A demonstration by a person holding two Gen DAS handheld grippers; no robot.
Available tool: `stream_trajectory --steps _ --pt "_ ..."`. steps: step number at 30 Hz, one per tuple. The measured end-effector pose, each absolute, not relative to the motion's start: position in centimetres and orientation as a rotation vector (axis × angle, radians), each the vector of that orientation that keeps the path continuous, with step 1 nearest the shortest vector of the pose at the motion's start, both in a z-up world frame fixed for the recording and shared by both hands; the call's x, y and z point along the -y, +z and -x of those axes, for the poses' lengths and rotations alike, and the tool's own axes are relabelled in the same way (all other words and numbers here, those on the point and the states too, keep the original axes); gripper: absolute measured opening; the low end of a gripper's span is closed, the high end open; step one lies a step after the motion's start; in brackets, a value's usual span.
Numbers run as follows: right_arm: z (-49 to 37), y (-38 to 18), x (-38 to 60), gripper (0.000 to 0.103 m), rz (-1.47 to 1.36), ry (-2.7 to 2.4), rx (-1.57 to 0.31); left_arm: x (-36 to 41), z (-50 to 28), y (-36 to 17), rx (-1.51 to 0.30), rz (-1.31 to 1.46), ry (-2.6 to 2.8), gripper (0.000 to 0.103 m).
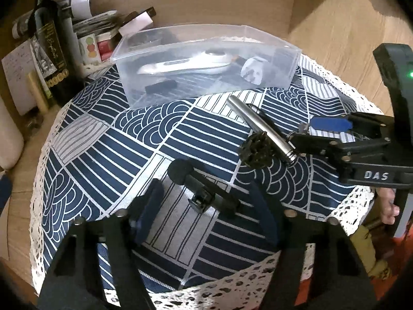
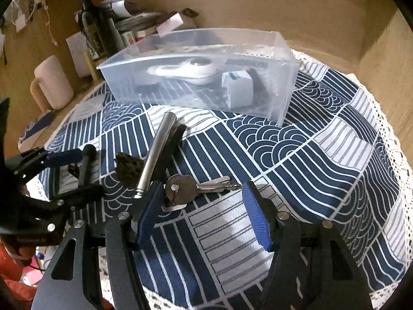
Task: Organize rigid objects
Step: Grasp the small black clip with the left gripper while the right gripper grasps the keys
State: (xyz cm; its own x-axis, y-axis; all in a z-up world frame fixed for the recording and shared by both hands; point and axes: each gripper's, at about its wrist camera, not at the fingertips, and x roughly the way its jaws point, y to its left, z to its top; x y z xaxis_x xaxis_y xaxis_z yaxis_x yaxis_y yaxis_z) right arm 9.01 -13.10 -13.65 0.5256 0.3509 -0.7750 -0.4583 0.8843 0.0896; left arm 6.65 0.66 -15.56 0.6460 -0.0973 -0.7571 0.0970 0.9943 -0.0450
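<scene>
A clear plastic bin [image 1: 165, 87] [image 2: 281, 103] stands at the far side of a blue patterned cloth and holds a white handheld device [image 1: 185, 64] [image 2: 185, 71], a white plug adapter [image 1: 254, 71] [image 2: 236, 89] and small dark items. My left gripper [image 1: 209, 201] is open around a black T-shaped tool [image 1: 201, 188] [image 2: 85, 168] lying on the cloth. My right gripper [image 2: 204, 204] [image 1: 307, 129] is open around a bunch of keys [image 2: 191, 187]. A metal cylinder [image 1: 260, 126] [image 2: 155, 152] and a dark lumpy object [image 1: 256, 149] [image 2: 127, 168] lie between the grippers.
The cloth [image 1: 144, 134] [image 2: 322, 155] has a white lace edge. Behind the bin at the left stand a dark bottle [image 1: 49, 46] [image 2: 90, 25], papers and boxes [image 1: 100, 25], and a pale mug [image 2: 53, 85]. A wooden wall [image 2: 258, 5] rises behind.
</scene>
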Motion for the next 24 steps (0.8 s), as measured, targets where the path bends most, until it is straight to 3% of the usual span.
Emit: stream_trajectory --steps 1,3,5,9,11,12,24 --pt "-9.2 -13.6 13.0 0.060 0.133 0.484 -0.893 -0.7 -6.7 -15.5 -0.860 0.000 -0.114 0.050" --pt "-9.4 -13.6 12.9 0.060 0.135 0.482 -0.891 -0.7 -6.7 -15.5 -0.857 0.004 -0.124 0.043" --pt "-9.6 -13.7 12.9 0.059 0.129 0.479 -0.888 -0.8 -6.7 -15.4 -0.852 0.002 -0.126 0.024" --pt "-9.3 -13.6 12.9 0.058 0.133 0.471 -0.871 -1.1 -6.6 -15.4 -0.848 0.019 -0.134 0.024" --pt "-9.3 -13.5 12.8 0.028 0.133 0.472 -0.869 -1.4 -6.6 -15.3 -0.842 0.018 -0.124 0.024" --pt "-9.2 -13.3 12.8 0.022 0.126 0.476 -0.869 -1.5 -6.5 -15.2 -0.838 0.021 -0.122 0.024" --pt "-9.1 -12.5 13.4 0.021 0.141 0.442 -0.838 -2.8 -6.4 -12.6 -0.750 0.027 -0.079 0.024"
